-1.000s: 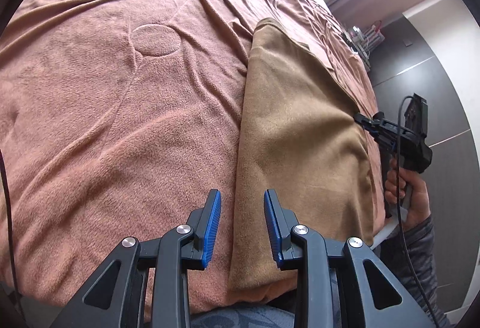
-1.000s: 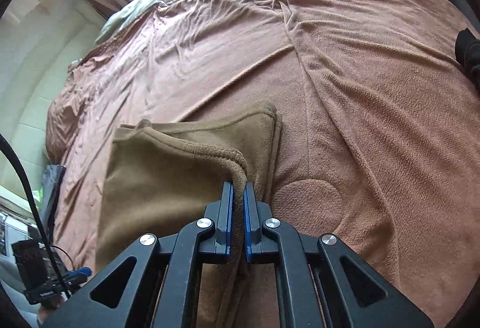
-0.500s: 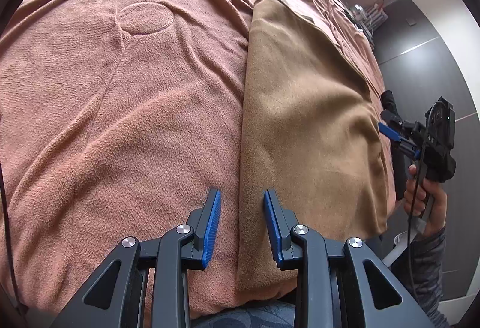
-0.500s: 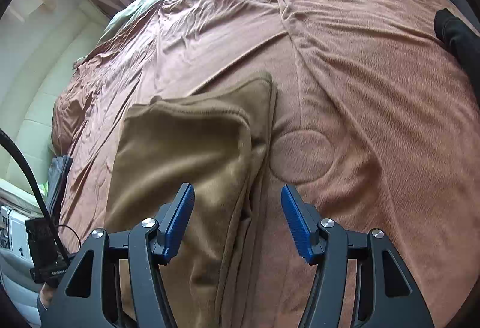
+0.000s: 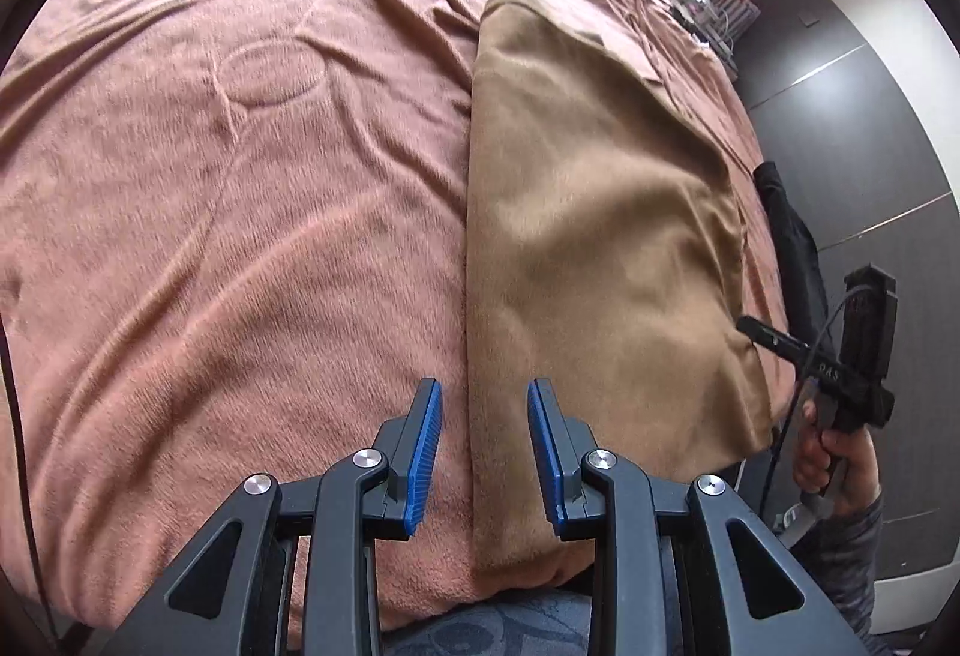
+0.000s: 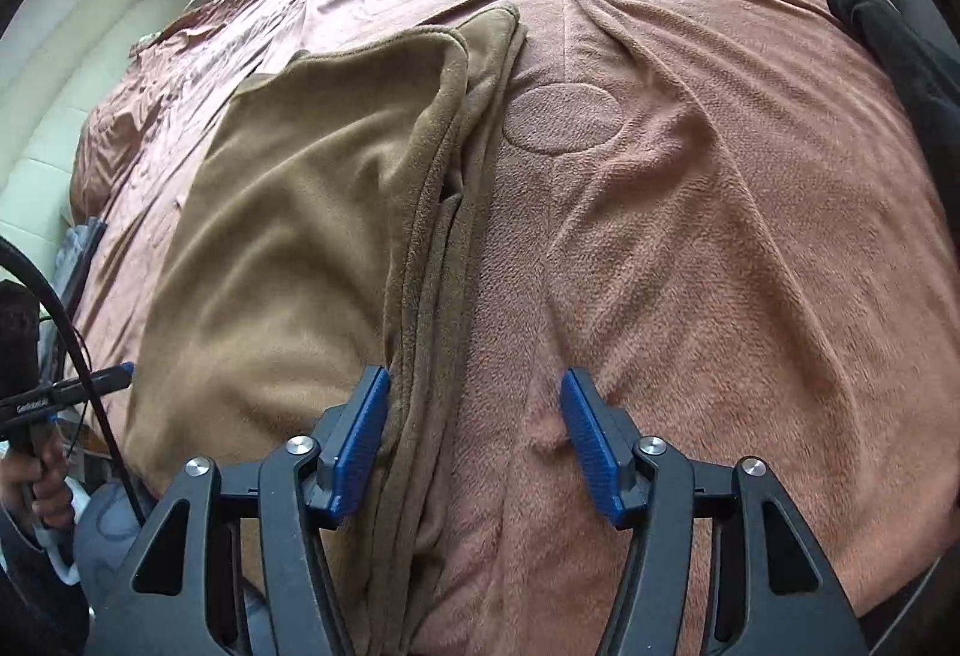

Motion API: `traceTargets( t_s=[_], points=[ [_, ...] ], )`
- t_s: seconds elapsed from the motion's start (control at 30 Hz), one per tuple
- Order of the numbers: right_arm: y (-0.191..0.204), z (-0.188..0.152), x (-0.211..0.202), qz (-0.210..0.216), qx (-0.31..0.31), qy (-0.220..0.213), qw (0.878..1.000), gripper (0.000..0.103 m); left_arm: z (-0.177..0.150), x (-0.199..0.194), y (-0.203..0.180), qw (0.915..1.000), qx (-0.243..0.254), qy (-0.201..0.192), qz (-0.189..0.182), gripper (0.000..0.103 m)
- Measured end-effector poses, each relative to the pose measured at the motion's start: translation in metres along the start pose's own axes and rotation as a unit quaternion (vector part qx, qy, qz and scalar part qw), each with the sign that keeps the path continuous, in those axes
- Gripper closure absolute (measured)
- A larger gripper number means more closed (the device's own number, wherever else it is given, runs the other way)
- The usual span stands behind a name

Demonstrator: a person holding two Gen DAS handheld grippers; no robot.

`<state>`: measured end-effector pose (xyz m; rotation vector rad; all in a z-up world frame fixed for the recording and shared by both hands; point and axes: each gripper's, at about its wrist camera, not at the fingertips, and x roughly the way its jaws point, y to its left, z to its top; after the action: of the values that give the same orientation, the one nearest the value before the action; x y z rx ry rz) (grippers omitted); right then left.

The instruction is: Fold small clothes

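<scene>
A wide bed covered by a wrinkled salmon-pink fleece blanket fills both views; a round patch is pressed into its pile. On it lies the folded tan-brown fleece garment, a long rectangle reaching from the near edge of the bed toward the far side, with its stacked layered edges showing along one long side in the right wrist view. A black cloth lies at the edge of the bed, apart from the garment.

The left claw, black with blue ribbed pads, hovers over the garment's long edge near the bed's front; its jaws stand partly apart and grip nothing. The right claw has wider-spaced jaws that are closing at this moment; the garment's layered edge and a strip of blanket lie below the gap, and the pads press on neither. A person's hand in a grey sleeve holds the right claw's handle beside the bed.
</scene>
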<state>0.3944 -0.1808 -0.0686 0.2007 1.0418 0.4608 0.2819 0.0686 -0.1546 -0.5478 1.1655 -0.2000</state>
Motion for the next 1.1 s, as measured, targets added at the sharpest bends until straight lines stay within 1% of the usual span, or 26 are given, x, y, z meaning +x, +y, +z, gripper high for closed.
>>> traceTargets(
  t_s=[0.17,0.33,0.37,0.43,0.53,0.63,0.83,0.97,1.1],
  points=[
    [-0.006,0.006,-0.017,0.048,0.02,-0.031,0.998,0.048,0.022,-0.003,-0.006,0.9998,0.008,-0.015,-0.005,0.073],
    [-0.016,0.017,-0.015,0.087,0.042,-0.041,0.995,0.048,0.039,-0.001,-0.013,0.9995,0.012,-0.026,-0.009,0.072],
    [-0.018,0.018,-0.014,0.093,0.046,-0.043,0.994,0.048,0.041,-0.001,-0.012,0.9994,0.009,-0.029,-0.013,0.07],
    [-0.023,0.022,-0.01,0.105,0.055,-0.046,0.992,0.048,0.049,-0.001,-0.012,0.9991,0.008,-0.038,-0.019,0.059],
    [-0.03,0.025,0.0,0.124,0.07,-0.045,0.989,0.048,0.061,0.002,-0.014,0.9986,0.012,-0.049,-0.015,0.058],
    [-0.037,0.034,0.016,0.143,0.084,-0.041,0.985,0.048,0.074,0.01,-0.012,0.9985,0.004,-0.047,-0.029,0.058],
    [-0.047,0.047,0.039,0.171,0.102,-0.033,0.979,0.048,0.098,0.028,-0.011,0.9983,0.007,-0.045,-0.037,0.058],
    [-0.052,0.055,0.052,0.179,0.111,-0.026,0.977,0.048,0.114,0.041,-0.009,0.9984,0.008,-0.043,-0.036,0.058],
    [-0.057,0.064,0.063,0.2,0.121,-0.021,0.972,0.048,0.133,0.054,-0.011,0.9987,0.022,-0.035,-0.028,0.058]
  ],
)
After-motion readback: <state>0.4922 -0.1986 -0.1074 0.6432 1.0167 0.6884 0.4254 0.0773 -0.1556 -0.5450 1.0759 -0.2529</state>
